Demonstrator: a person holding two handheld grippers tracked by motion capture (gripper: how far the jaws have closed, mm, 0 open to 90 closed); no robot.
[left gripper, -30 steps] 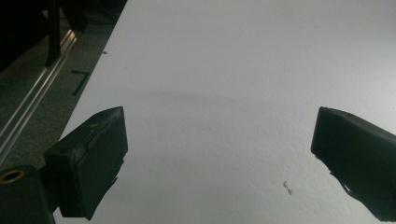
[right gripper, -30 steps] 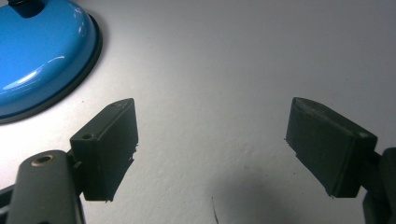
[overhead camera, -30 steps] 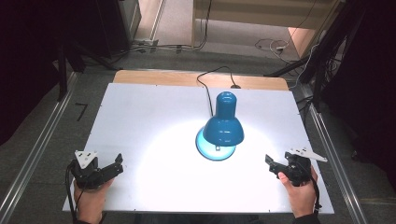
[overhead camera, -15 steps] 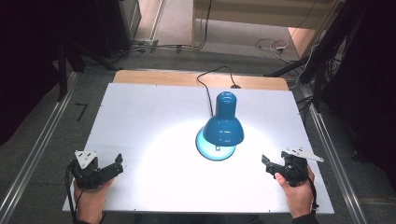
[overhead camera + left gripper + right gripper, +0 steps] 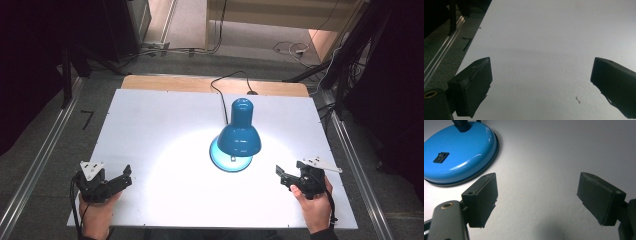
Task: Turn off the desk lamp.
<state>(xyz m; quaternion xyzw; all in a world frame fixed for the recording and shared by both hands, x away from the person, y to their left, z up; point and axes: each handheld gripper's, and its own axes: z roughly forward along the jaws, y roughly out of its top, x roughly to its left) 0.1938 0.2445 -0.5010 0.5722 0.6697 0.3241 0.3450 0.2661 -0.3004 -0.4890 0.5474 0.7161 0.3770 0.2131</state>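
Observation:
A blue desk lamp [image 5: 239, 135] stands lit at the middle of the white table [image 5: 165, 125], throwing a bright pool of light on it. Its round base [image 5: 459, 152] carries a black rocker switch [image 5: 441, 157]. My right gripper [image 5: 281, 176] is near the front right edge, just right of the base. In the right gripper view my right gripper [image 5: 536, 195] is open, its jaws wide apart over bare table. At the front left corner, my left gripper [image 5: 125, 176] is held low. It is open too, as the left gripper view [image 5: 541, 82] confirms, with nothing between its fingers.
The lamp's black cord [image 5: 222, 90] runs back over the table's far wooden edge [image 5: 200, 84]. Metal rails [image 5: 40, 165] flank the table on both sides. Cables lie on the floor [image 5: 290, 47] beyond.
My right gripper has shifted a little left, toward the lamp base. The left gripper has stayed in place.

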